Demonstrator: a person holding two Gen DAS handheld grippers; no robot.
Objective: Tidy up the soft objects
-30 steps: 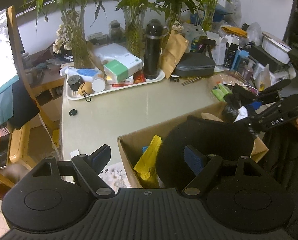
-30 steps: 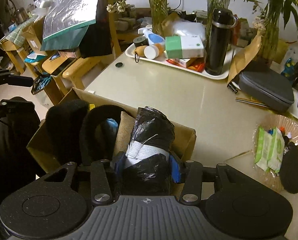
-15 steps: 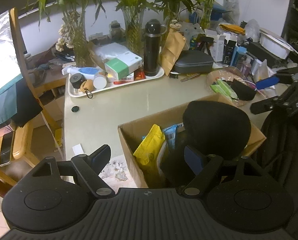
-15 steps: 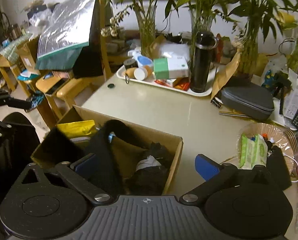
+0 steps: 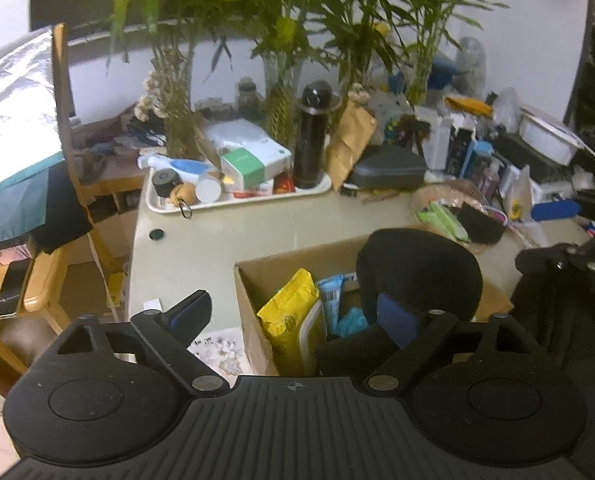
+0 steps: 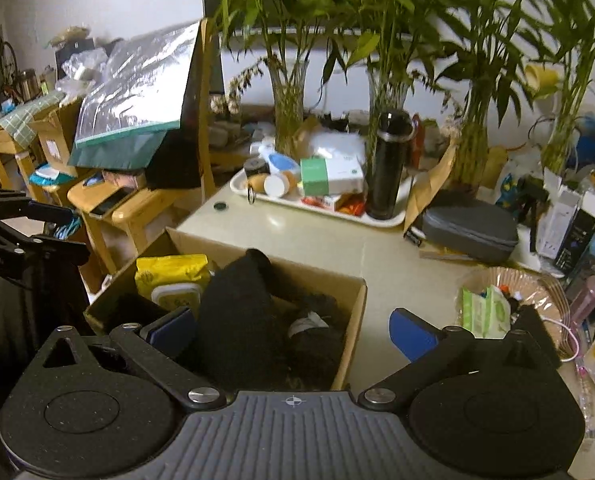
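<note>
An open cardboard box (image 5: 297, 254) stands on the pale table and holds a yellow wipes pack (image 5: 289, 312), blue packets and a big black soft cushion (image 5: 417, 264). My left gripper (image 5: 293, 316) straddles the box's near left corner with its jaws opening. One finger is outside the box, the other is beside the cushion, and neither pad presses on anything. In the right wrist view, my right gripper (image 6: 293, 330) hangs wide open above the box (image 6: 281, 264). A black bag bundle with a white band (image 6: 309, 326) lies loose inside, next to the cushion (image 6: 237, 312).
A white tray (image 5: 233, 200) with a black flask (image 5: 311, 136), boxes and bottles sits at the table's far side before vases of bamboo. To the right are a grey case (image 5: 389, 168) and a basket (image 5: 429, 196) of green packets. A wooden chair (image 5: 37, 296) stands left.
My right gripper opened and let go of the black bundle, which now lies in the box, then drew back and up. My left gripper pulled back a little and its jaws widened.
</note>
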